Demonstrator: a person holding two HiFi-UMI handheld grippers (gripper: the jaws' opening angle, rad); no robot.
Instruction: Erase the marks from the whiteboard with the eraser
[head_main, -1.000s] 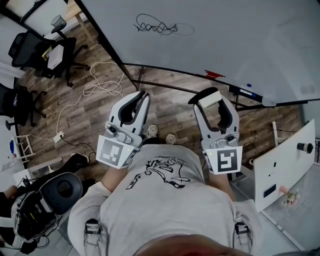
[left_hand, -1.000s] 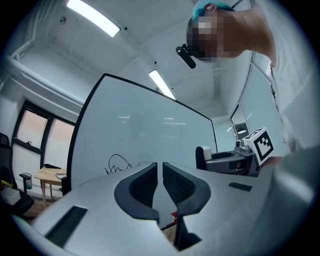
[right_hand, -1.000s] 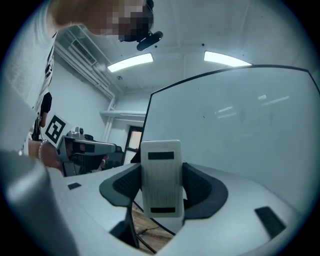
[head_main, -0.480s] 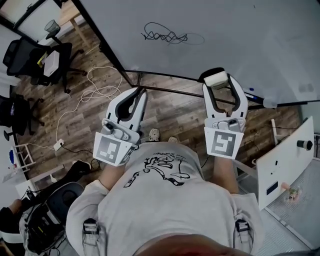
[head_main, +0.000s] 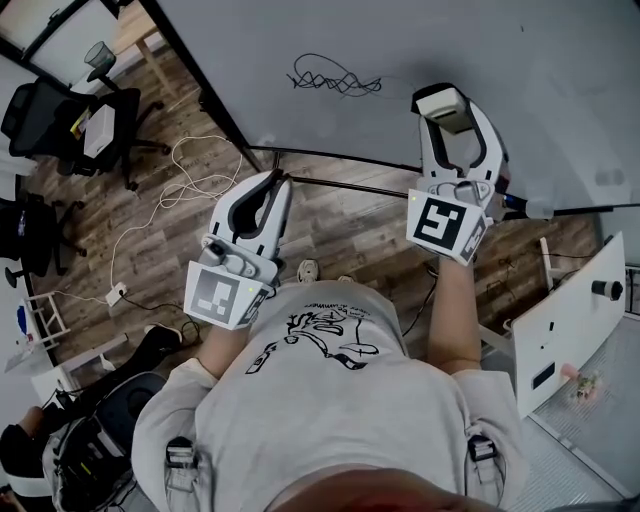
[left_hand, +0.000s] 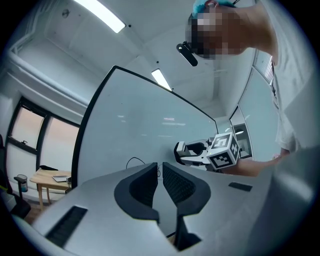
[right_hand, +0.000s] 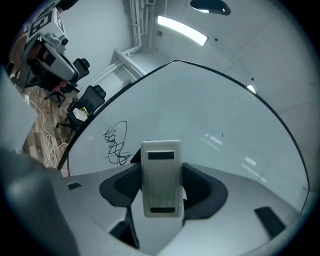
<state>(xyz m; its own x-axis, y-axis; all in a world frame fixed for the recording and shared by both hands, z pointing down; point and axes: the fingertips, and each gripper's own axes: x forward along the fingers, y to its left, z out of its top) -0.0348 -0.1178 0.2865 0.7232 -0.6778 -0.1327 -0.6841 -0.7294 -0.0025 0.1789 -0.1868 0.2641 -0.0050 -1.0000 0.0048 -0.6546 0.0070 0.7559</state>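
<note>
A black scribble (head_main: 335, 77) marks the whiteboard (head_main: 560, 60); the right gripper view shows the same scribble (right_hand: 116, 143) left of the jaws. My right gripper (head_main: 447, 103) is shut on a pale eraser (head_main: 446, 106), held up in front of the board to the right of the scribble. The eraser (right_hand: 160, 177) stands upright between the dark pads. My left gripper (head_main: 271, 188) hangs lower, over the floor below the board's edge, with its jaws nearly touching and nothing between them. From the left gripper view, the right gripper (left_hand: 187, 151) shows against the whiteboard (left_hand: 135, 125).
A marker (head_main: 512, 200) lies on the board's tray at the right. Office chairs (head_main: 60, 110) and a white cable (head_main: 190, 170) are on the wooden floor at the left. A white panel (head_main: 565, 320) stands at the right.
My right gripper has risen with the eraser from near the tray up onto the board's face, closer to the scribble. The left gripper has barely moved.
</note>
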